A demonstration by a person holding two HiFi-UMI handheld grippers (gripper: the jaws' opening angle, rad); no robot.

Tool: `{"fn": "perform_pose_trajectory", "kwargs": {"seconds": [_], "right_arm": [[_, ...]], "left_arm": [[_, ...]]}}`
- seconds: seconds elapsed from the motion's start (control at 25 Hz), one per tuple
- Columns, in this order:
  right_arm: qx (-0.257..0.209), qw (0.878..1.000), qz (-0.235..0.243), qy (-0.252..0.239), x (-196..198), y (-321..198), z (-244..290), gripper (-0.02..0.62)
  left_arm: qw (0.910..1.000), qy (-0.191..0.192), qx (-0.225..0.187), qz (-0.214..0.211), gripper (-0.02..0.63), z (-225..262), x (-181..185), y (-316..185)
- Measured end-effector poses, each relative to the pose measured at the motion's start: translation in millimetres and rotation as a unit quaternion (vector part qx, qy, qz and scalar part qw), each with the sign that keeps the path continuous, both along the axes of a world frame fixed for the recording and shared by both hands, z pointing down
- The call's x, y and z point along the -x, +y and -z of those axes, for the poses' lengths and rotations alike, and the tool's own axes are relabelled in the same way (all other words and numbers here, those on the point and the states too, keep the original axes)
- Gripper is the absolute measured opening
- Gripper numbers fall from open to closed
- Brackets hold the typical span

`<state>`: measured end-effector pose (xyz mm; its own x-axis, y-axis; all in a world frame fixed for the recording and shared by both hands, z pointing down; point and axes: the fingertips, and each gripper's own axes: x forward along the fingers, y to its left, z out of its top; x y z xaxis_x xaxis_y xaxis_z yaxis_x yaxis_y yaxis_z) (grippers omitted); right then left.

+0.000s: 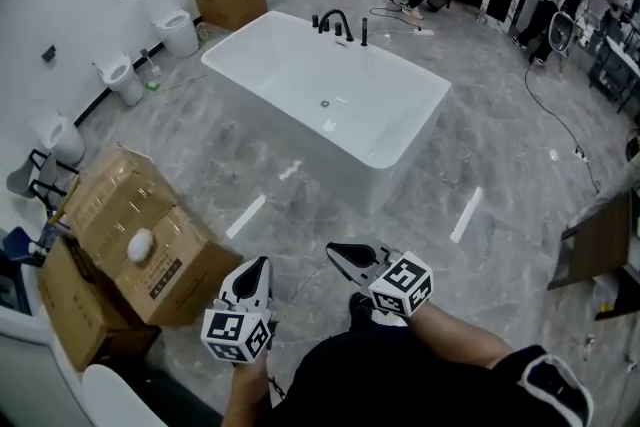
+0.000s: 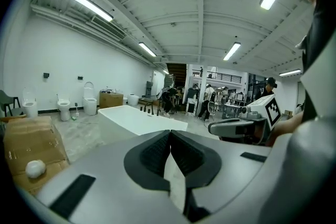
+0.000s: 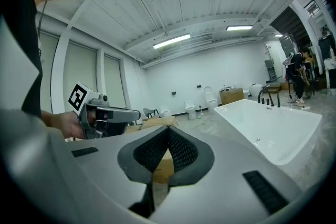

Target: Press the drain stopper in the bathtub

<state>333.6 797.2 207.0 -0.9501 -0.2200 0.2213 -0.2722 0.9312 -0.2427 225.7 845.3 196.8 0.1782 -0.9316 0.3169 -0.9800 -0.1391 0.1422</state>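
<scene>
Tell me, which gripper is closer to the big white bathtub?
Right. The right gripper is in front of the bathtub; the left gripper hangs farther back, by the cardboard box.

I see the white rectangular bathtub (image 1: 300, 147) at my twelve o'clock, upright and set on a diagonal. Its drain stopper (image 1: 325, 103) is a small round metal disc near the middle of the tub's bottom. I cannot tell whether it sits raised or pressed.
</scene>
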Motion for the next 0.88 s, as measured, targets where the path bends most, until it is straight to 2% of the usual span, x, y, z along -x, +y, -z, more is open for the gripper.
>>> {"fn": "perform_pose_trajectory", "kwargs": {"seconds": [0.24,0.44,0.6,0.88], "right_arm": [[0.006,1.000,0.006,-0.008,-3.4,-74.5,-4.6,0.015],[0.012,1.000,0.026,-0.002,-4.2,-102.4,-11.3,0.015],[0.013,0.999,0.037,0.009,-0.9,-113.3,-17.1,0.015],[0.027,0.999,0.026,0.027,22.2,-136.4,-26.3,0.015]], "left_arm": [[0.9996,-0.018,0.018,0.014,0.012,-3.6,2.1,-66.3],[0.9992,-0.027,0.010,0.028,0.012,3.9,5.5,-102.3],[0.9991,-0.012,0.007,0.039,0.012,1.0,12.5,-117.1],[0.9997,0.008,0.011,0.021,0.012,-10.2,36.2,-154.5]]}}
